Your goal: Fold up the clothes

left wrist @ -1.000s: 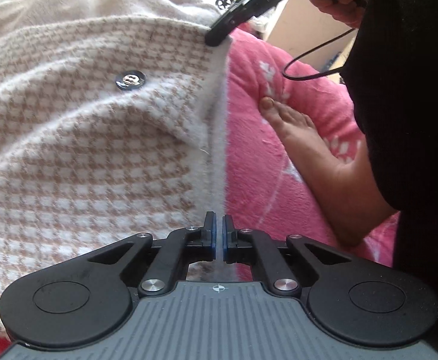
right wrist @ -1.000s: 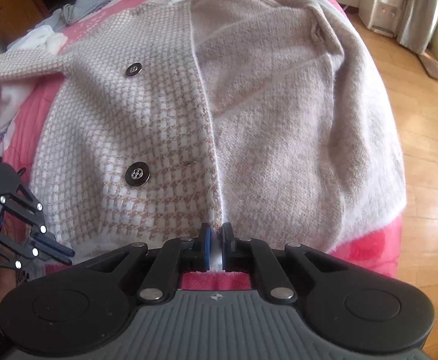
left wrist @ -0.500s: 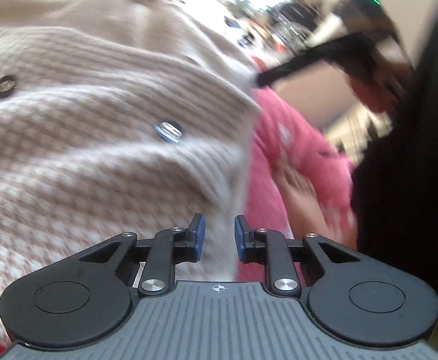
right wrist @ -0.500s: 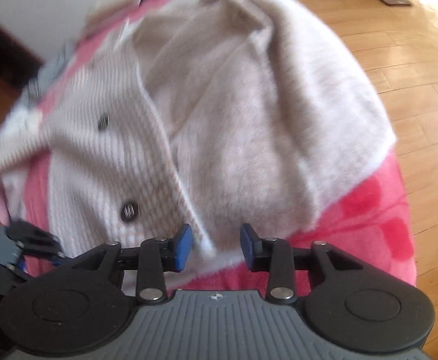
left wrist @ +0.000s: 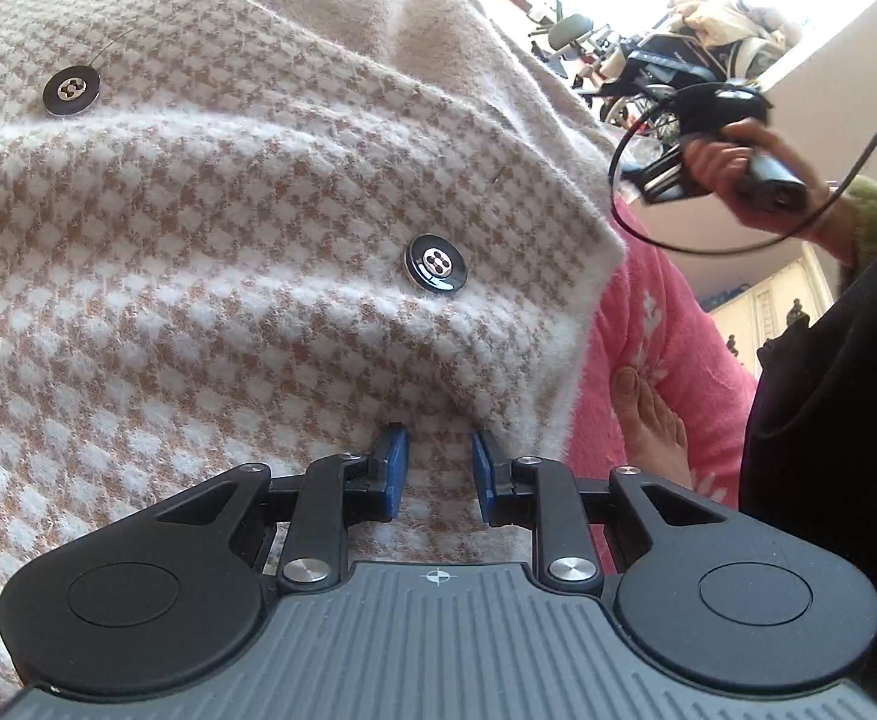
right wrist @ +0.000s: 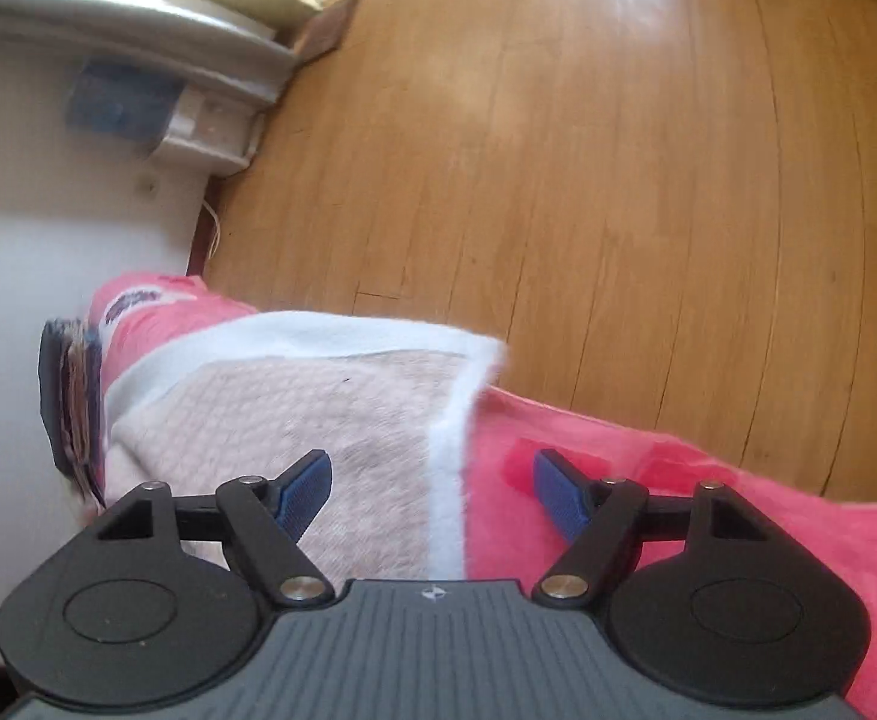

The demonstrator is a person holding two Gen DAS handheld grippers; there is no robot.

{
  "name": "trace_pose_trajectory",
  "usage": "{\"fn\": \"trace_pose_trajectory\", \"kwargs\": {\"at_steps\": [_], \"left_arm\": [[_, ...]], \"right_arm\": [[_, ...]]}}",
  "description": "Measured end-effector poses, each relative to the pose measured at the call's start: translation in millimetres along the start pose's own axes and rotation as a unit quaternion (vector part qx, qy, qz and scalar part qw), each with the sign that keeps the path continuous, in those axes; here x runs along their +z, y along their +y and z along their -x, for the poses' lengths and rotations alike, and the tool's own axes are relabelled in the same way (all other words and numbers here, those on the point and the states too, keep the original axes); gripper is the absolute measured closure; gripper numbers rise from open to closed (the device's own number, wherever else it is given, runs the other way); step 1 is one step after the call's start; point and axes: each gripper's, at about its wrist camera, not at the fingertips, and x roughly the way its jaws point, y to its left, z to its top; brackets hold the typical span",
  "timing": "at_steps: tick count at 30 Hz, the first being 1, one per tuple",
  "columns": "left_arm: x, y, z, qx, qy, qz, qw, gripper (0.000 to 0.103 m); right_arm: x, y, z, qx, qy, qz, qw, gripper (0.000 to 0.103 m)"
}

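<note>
A beige-and-white houndstooth cardigan (left wrist: 210,276) with black buttons (left wrist: 436,263) fills the left wrist view, spread on a pink blanket (left wrist: 666,324). My left gripper (left wrist: 438,471) stands open, low over the cardigan's front near its white hem, with cloth behind the blue pads and nothing pinched. In the right wrist view my right gripper (right wrist: 432,495) is wide open above a corner of the cardigan (right wrist: 330,414) with a white border (right wrist: 447,480), at the blanket's (right wrist: 648,480) edge. It holds nothing.
A hand (left wrist: 732,162) holds the other gripper's handle, with a black cable, at the upper right of the left wrist view. A bare foot (left wrist: 648,420) rests on the blanket beside the hem. Wooden floor (right wrist: 588,150) and a white wall (right wrist: 48,228) lie beyond the bed.
Both grippers were shut on the cardigan's white front edge and have opened and let it go. The right gripper has swung off towards the bed's edge and floor; the left shifted over the buttoned front.
</note>
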Motion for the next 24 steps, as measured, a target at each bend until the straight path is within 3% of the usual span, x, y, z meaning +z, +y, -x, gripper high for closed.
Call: {"fn": "trace_pose_trajectory", "kwargs": {"at_steps": [2,10,14,18,24], "left_arm": [[0,0,3,0.0,-0.001,-0.001,1.0,0.08],[2,0,1,0.001,-0.001,0.002,1.0,0.08],[1,-3,1,0.006,-0.001,-0.008,0.9999,0.08],[0,-8,1,0.017,-0.003,-0.026,0.9995,0.08],[0,-8,-1,0.017,-0.004,-0.025,0.9995,0.08]], "right_arm": [[7,-15,-17,0.02,0.016,-0.038,0.999,0.026],[19,5,-48,0.084,0.046,0.031,0.995,0.027],[27,6,-54,0.085,0.052,0.028,0.995,0.043],[27,11,-38,0.104,0.015,0.057,0.993,0.07],[24,20,-9,0.161,-0.046,0.088,0.982,0.091]]}}
